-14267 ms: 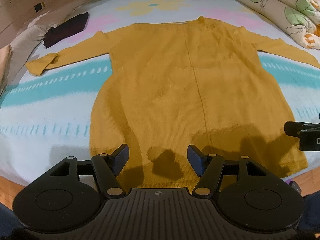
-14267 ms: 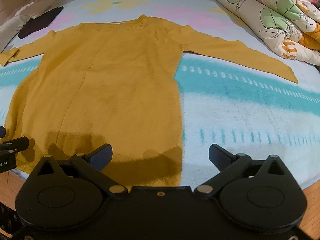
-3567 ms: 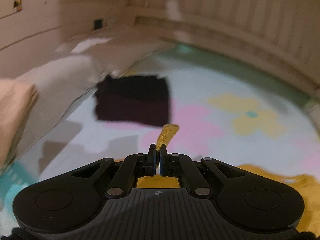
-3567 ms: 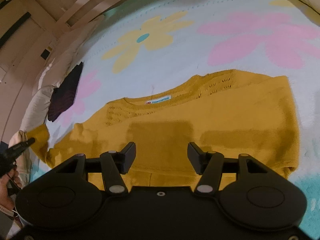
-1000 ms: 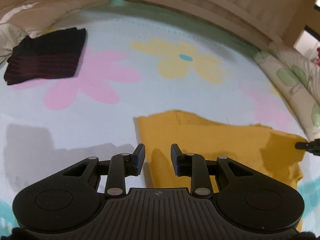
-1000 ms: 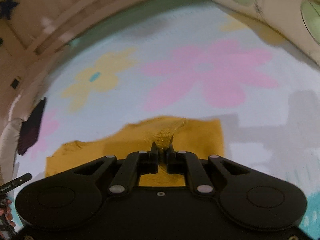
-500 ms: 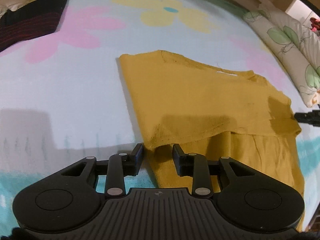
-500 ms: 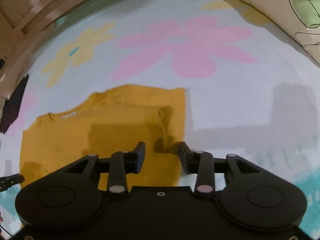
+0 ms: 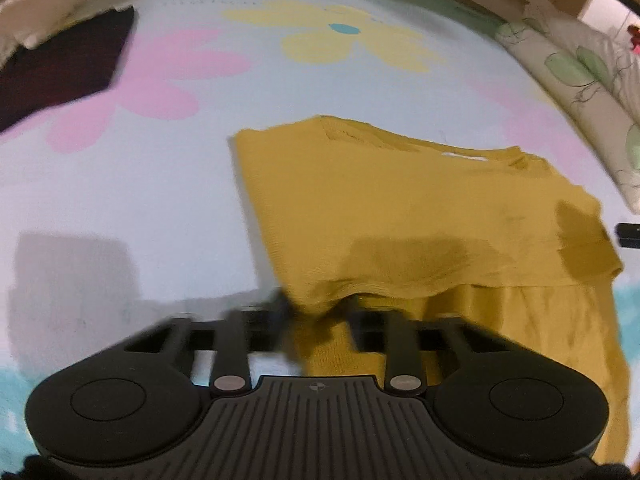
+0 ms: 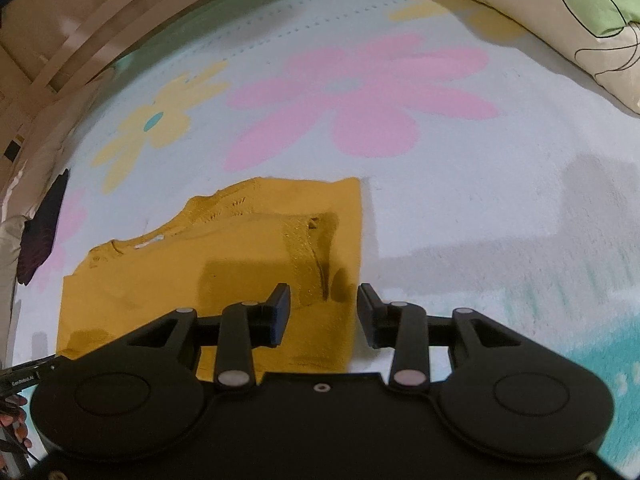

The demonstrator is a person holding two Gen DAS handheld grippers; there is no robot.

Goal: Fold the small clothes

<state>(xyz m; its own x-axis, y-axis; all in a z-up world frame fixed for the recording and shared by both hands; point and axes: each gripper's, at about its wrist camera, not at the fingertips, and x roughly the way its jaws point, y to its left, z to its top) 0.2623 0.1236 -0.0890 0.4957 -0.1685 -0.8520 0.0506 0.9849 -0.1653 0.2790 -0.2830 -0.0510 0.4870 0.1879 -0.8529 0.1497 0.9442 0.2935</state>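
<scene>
Yellow sweater (image 9: pixel 420 216) lies folded mid-frame on the flowery bed (image 9: pixel 120 184). Left gripper (image 9: pixel 316 320) just clenched on its near fold edge; right gripper (image 10: pixel 323 312) released, fingers straddling the sweater's right edge.

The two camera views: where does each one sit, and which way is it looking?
Left wrist: rides on the left tool, looking down at the near left edge of the yellow garment; its blurred fingers straddle the cloth.
Right wrist: rides on the right tool, looking down at the garment's right edge; its fingers stand apart.
Both show the garment, the flowered bedspread and the dark folded cloth.
</scene>
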